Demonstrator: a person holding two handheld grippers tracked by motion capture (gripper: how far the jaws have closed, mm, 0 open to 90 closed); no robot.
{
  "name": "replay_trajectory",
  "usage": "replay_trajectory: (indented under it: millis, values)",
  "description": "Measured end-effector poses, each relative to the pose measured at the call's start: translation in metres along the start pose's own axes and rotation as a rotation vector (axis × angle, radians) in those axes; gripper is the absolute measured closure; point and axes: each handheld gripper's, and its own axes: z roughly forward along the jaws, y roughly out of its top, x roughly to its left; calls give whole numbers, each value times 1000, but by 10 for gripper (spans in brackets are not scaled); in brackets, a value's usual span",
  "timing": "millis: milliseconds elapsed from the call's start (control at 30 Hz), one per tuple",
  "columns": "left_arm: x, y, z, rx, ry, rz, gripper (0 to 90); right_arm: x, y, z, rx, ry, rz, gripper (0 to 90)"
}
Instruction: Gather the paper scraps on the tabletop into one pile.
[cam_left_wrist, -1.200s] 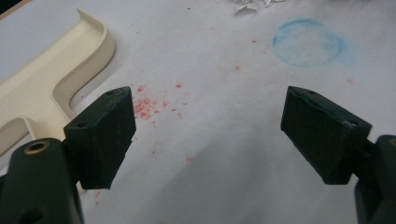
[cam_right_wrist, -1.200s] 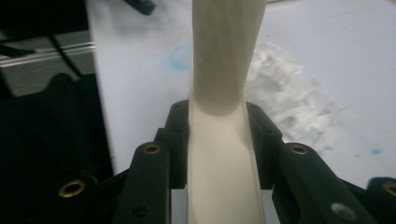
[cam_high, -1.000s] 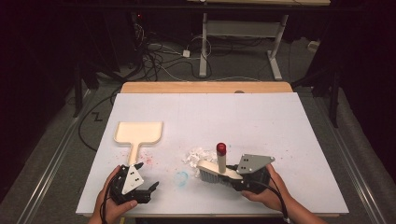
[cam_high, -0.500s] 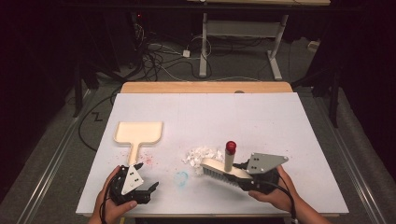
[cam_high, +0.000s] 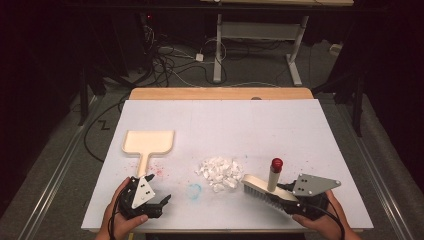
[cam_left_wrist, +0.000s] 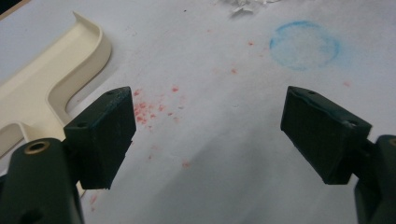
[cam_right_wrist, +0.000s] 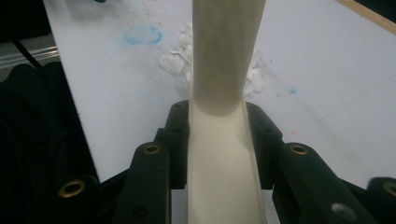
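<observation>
Now, lower left of the high view, the left gripper (cam_high: 159, 201) sits spread and empty below the dustpan (cam_high: 149, 143). Centre, the paper scraps (cam_high: 219, 172). Lower right, the right gripper (cam_high: 294, 198) pinches the brush (cam_high: 265, 190); best sweep leftward, low and gently.

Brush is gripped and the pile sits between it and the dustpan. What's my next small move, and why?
Probably bring the left gripper to the dustpan handle and grip it. Its jaws stand open over bare table, while the right gripper is shut on the brush, whose bristles sit just right of the paper scraps. The pan lies well left of the pile, unsteadied.
</observation>
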Motion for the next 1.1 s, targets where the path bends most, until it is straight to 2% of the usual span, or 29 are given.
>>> replay_trajectory:
  millis: [133,300,467,567,800,867,967,1033,1100]
  values:
    - [0,0,2,8,-4,3,172,-2,5,22,5,3,-6,678]
    - [1,-1,2,8,-1,-1,172,-5,22,47,9,6,-22,678]
    - [1,-2,1,5,-3,-8,172,-9,33,60,-12,-2,-21,678]
    - [1,-3,1,6,-3,-7,172,-10,34,54,-26,5,-18,677]
    - [1,-3,0,4,3,-7,172,-14,34,12,-114,-34,20,677]
    - [1,-2,0,5,5,-6,172,-15,34,4,-133,-67,23,677]
    - [1,-1,1,4,6,-6,172,-21,37,-1,-155,-111,57,677]
    - [1,-1,1,6,4,-4,172,-26,40,5,-160,-161,66,677]
    - [2,-1,2,10,4,-4,172,-31,43,18,-150,-230,59,677]
